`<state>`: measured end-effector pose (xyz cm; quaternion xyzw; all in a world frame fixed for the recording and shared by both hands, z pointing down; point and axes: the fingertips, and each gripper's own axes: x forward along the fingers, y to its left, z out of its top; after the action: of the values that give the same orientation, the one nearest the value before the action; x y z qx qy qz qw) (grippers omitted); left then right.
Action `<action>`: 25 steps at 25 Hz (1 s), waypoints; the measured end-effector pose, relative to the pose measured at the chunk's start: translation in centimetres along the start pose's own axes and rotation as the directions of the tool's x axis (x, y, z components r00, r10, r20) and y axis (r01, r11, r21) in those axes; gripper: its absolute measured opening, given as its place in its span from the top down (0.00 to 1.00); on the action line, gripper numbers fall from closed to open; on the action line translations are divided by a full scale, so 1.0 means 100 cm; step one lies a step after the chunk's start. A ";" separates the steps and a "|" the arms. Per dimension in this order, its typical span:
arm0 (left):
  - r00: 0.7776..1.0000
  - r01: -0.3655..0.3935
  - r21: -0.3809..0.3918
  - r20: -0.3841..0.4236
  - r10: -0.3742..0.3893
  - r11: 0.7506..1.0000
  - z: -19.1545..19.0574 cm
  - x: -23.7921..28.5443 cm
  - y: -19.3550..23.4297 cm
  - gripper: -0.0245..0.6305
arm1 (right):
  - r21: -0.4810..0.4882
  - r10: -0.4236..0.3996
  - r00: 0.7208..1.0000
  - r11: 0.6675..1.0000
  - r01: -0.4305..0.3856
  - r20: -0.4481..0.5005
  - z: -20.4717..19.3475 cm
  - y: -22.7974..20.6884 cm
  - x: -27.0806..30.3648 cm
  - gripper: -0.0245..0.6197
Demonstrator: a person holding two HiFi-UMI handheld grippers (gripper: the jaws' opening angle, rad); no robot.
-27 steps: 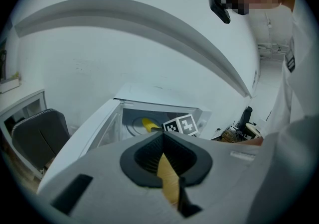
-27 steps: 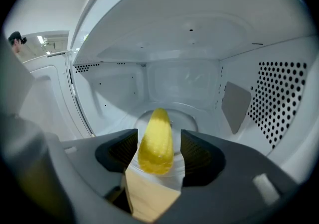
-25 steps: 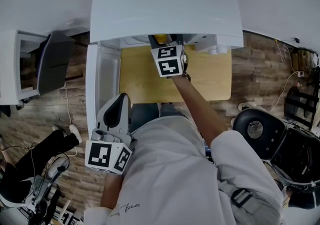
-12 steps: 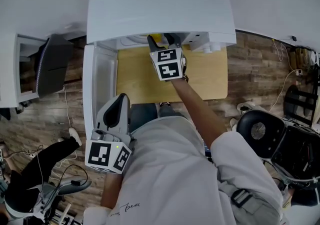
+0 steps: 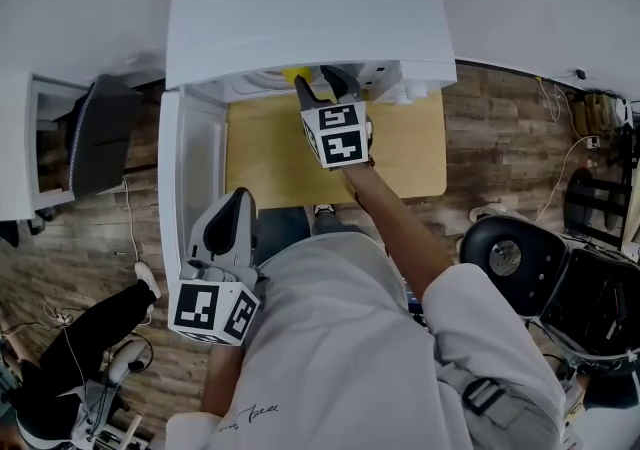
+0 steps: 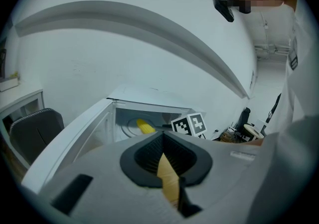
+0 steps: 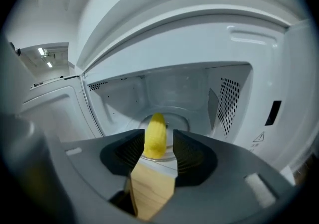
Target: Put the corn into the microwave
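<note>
The yellow corn lies on the glass turntable inside the white microwave, whose door hangs open to the left. From the head view only the corn's tip shows under the microwave's top edge. My right gripper hovers at the cavity mouth, above the wooden table. Its jaws are closing and open, with nothing between them; the corn sits beyond the tips. My left gripper rests low near my body, shut and empty, pointing toward the microwave and the corn.
A dark office chair stands at the right and a dark-backed chair at the left, beside a white cabinet. Cables run over the wood floor. Another person's leg is at the lower left.
My right gripper has drawn back a little out of the microwave mouth and its jaws have narrowed. The corn stays on the turntable. The left gripper has not moved.
</note>
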<state>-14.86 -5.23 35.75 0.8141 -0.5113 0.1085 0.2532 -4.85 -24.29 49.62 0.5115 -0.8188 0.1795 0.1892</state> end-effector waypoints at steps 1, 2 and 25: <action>1.000 -0.001 0.000 0.001 0.001 1.000 0.000 -0.001 -0.001 0.98 | 0.002 0.003 1.000 1.000 -0.003 0.000 0.000 0.000 -0.002 0.66; 1.000 -0.002 -0.001 0.002 0.002 1.000 0.000 -0.001 -0.002 0.98 | 0.005 0.005 1.000 1.000 -0.005 -0.001 0.000 0.000 -0.004 0.67; 0.999 0.007 0.014 0.045 -0.008 1.000 0.000 -0.004 -0.020 0.98 | 0.067 0.063 0.998 0.996 -0.063 -0.010 -0.016 -0.004 -0.057 0.74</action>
<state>-13.28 -4.22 34.98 0.8200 -0.5129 0.0929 0.2364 -2.00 -19.32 48.20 0.4903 -0.8269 0.2156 0.1712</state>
